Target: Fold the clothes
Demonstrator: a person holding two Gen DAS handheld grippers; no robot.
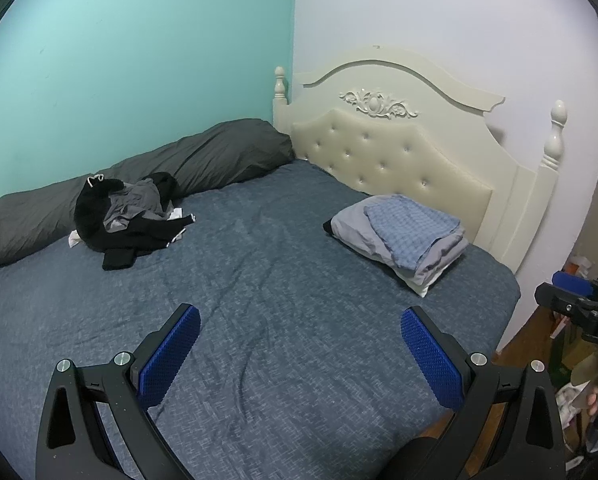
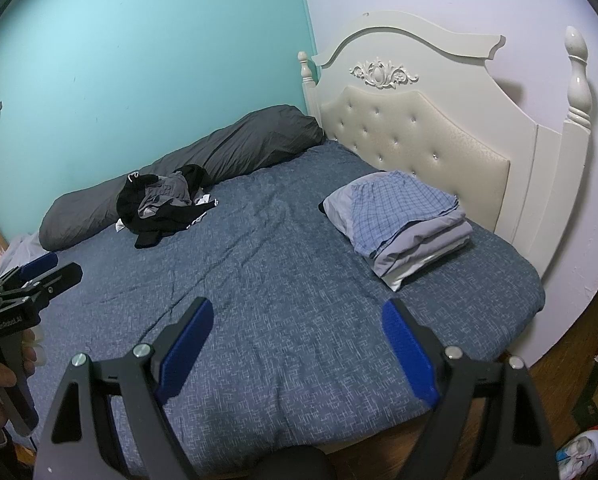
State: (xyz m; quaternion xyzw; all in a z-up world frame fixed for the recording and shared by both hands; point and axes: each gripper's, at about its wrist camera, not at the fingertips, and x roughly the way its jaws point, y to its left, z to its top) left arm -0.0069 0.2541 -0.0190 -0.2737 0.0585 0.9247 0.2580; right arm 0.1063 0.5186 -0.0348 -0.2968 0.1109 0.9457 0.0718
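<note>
Toward the bed's (image 1: 283,320) far left edge, against the grey bolster (image 1: 147,184), lies the unfolded clothes heap (image 1: 127,216), well ahead of both wide-open, empty grippers, nearer the left gripper (image 1: 299,344) than the right gripper (image 2: 299,340).

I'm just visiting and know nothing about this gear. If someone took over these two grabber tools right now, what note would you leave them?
Left gripper: open, empty, over the blue bedspread.
Right gripper: open, empty, also above the bed.
Done: a folded stack, blue checked piece on top, lies near the cream headboard.
Left: a crumpled pile of black and grey clothes sits across the bed, against the long dark grey pillow by the teal wall. Neither gripper touches it yet.
</note>
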